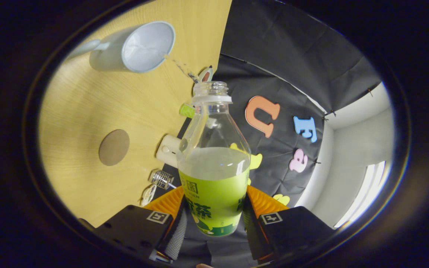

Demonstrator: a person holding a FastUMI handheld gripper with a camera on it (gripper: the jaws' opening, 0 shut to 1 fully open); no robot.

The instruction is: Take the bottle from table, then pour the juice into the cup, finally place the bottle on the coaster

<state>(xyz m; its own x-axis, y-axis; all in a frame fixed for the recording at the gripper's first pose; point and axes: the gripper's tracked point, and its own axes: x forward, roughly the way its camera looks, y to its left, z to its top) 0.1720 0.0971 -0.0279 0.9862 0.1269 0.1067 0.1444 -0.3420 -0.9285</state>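
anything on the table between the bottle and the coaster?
Nothing visible. The gripper is shut on the bottle, tilted toward the cup. The round brown coaster lies on bare table, apart from the cup and the small items at the table's edge.

Bottle [213,163] between gripper [214,217] fingers; cup [136,47], coaster [114,147] beyond on table [80,104].

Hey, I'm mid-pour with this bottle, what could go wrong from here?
1. The juice stream enters the cup right at its near rim, so a slight wobble could spill it on the table.
2. The gripper pinches the bottle low on its label with both fingers; tilted, the bottle might slip or twist.
3. The coaster sits apart from the cup, so the uncapped bottle could drip on the way there.
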